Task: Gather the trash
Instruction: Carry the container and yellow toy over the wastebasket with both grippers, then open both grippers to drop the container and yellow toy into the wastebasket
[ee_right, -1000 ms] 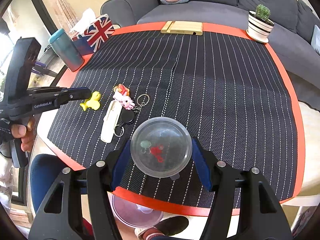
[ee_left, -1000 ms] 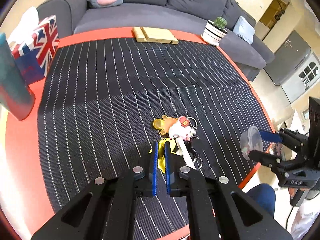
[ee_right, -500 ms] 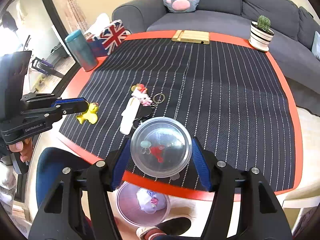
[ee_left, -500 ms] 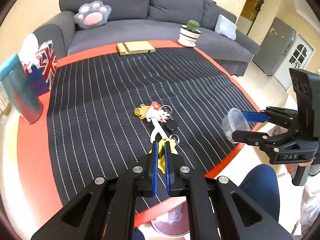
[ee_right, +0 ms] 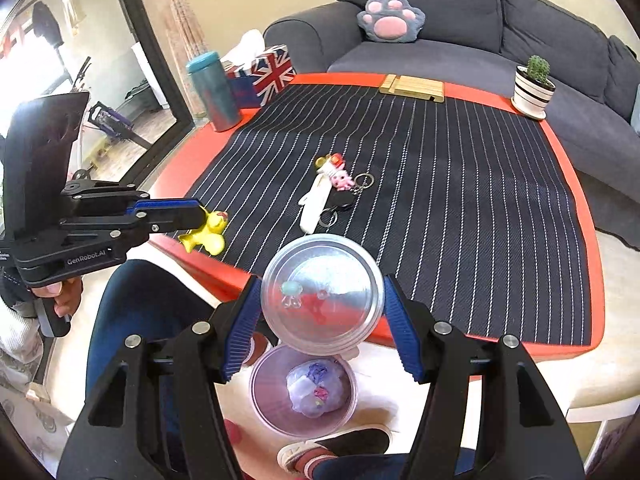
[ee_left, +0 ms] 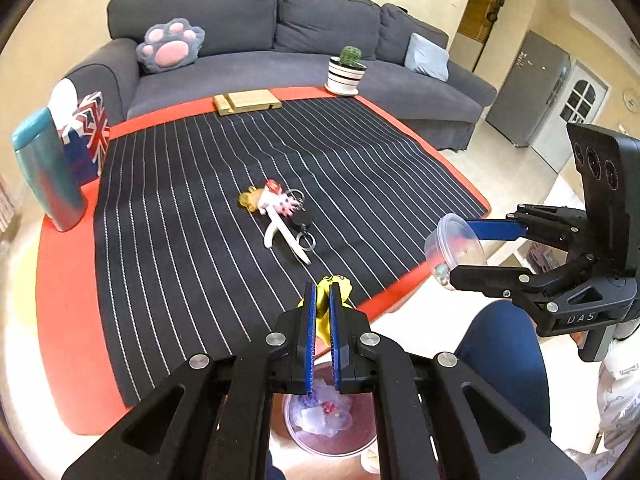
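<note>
A: Left gripper [ee_left: 322,316] is clamped tight on the yellow duck toy [ee_right: 206,230]; pads nearly meet around it (squashed thin).

B: Right gripper [ee_right: 322,312] stands half-spread, pads pressing the clear lidded cup [ee_right: 322,294] between them; the trash bin [ee_right: 264,392] sits on the floor, below both sets of jaws.

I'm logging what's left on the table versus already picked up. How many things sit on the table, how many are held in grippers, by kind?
On the table:
Keychain bunch: 1
Teal tumbler: 1
Flag tissue box: 1
Wooden stand: 1
Potted cactus: 1
Held:
Yellow duck toy: 1
Clear plastic cup: 1
Total: 7
</note>
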`<state>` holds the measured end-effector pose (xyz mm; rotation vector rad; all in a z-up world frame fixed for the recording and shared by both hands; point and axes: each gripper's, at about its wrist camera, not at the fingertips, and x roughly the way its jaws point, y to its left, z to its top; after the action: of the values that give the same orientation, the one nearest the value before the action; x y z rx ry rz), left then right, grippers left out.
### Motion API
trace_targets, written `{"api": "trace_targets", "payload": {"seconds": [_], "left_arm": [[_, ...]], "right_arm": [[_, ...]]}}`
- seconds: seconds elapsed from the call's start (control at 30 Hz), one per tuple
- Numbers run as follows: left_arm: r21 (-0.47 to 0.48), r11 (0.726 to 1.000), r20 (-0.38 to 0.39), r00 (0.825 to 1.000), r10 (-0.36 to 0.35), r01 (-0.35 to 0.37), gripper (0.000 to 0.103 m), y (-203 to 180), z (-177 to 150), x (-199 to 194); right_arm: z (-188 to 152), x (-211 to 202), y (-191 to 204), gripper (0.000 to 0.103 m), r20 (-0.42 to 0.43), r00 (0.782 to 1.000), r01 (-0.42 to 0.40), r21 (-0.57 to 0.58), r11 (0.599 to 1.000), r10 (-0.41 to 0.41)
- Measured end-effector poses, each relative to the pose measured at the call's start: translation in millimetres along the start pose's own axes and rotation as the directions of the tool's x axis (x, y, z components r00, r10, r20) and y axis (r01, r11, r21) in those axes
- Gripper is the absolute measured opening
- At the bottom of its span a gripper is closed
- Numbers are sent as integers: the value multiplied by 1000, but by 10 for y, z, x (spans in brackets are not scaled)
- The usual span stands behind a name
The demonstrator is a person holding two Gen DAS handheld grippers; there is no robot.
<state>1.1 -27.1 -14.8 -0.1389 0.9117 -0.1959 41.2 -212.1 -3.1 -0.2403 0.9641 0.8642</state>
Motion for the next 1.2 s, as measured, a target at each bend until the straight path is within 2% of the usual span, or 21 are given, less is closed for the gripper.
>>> {"api": "trace_targets", "payload": {"seconds": [0.47,0.87,0.9,0.93,1.03,1.2], "left_arm": [[-12,1000,-26,1000,-14,14,6,-194,-463,-58],[-21,999,-27,999,-26,25,6,-206,-563,-141],[-20,999,-26,999,-27,26,6,-202,-556,-141],[-19,999,-26,999,-26,25,6,-200,-548,-136],[-17,999,-29,999,-29,28,6,-207,-555,-122],[-11,999,-34,999,-32,31,6,-219,-564,-111]], "right_arm": [[-509,55,253,60,-67,996,-53,-5,999,52],[-655,148,332,61,-100,991,-94,-7,996,92],[-654,150,333,65,-100,991,-93,-9,996,91],[-653,154,331,76,-100,991,-92,-11,996,90],[-653,154,300,89,-91,992,-82,4,997,82],[-650,129,230,94,-81,994,-65,33,997,67]]}}
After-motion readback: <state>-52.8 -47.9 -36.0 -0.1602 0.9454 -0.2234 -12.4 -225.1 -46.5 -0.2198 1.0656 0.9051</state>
